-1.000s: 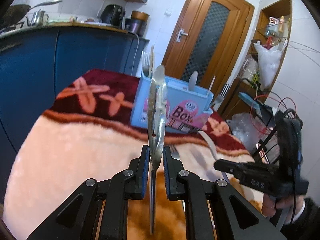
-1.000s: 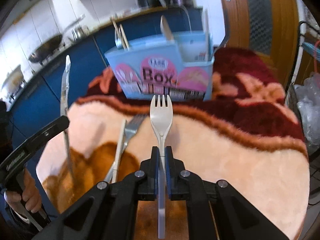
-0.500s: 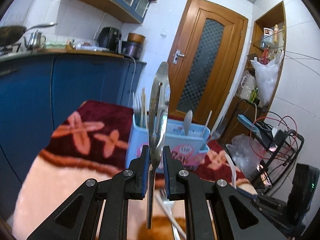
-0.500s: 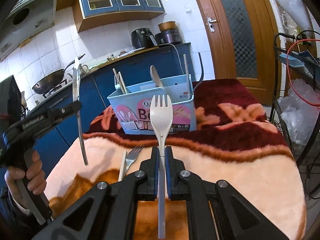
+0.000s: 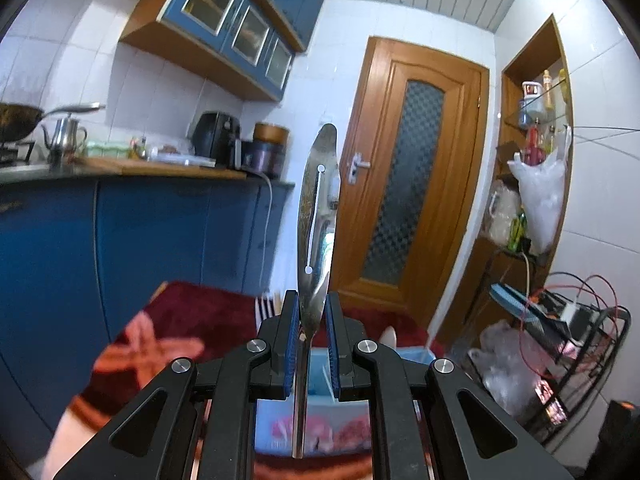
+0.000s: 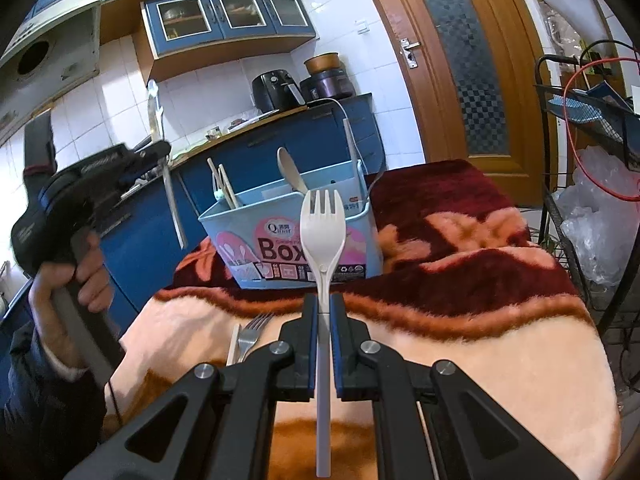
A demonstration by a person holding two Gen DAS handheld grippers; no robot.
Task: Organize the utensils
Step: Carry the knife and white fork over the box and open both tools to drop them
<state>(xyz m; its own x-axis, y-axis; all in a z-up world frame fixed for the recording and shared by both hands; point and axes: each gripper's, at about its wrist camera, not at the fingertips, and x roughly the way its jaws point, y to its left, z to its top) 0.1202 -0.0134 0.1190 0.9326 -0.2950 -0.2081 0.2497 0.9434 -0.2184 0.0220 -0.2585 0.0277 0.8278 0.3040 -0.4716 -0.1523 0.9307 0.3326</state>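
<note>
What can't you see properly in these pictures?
- Blue box, left wrist view: mostly hidden behind the left tool and the metal utensil it grips.
- Inside of the blue box, right wrist view: its front wall hides the compartments.
- Metal fork on the blanket: its handle is covered by the right tool.
- White fork: it hides part of the box label.

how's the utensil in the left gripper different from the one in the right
The metal utensil is shiny steel with a slotted, smooth-tipped blade; the plastic fork is matte cream with short tines. The metal utensil stands high, its tip against the wall tiles; the plastic fork's head lies in front of the blue box. Both stand upright, each clamped by its handle between fingers.
</note>
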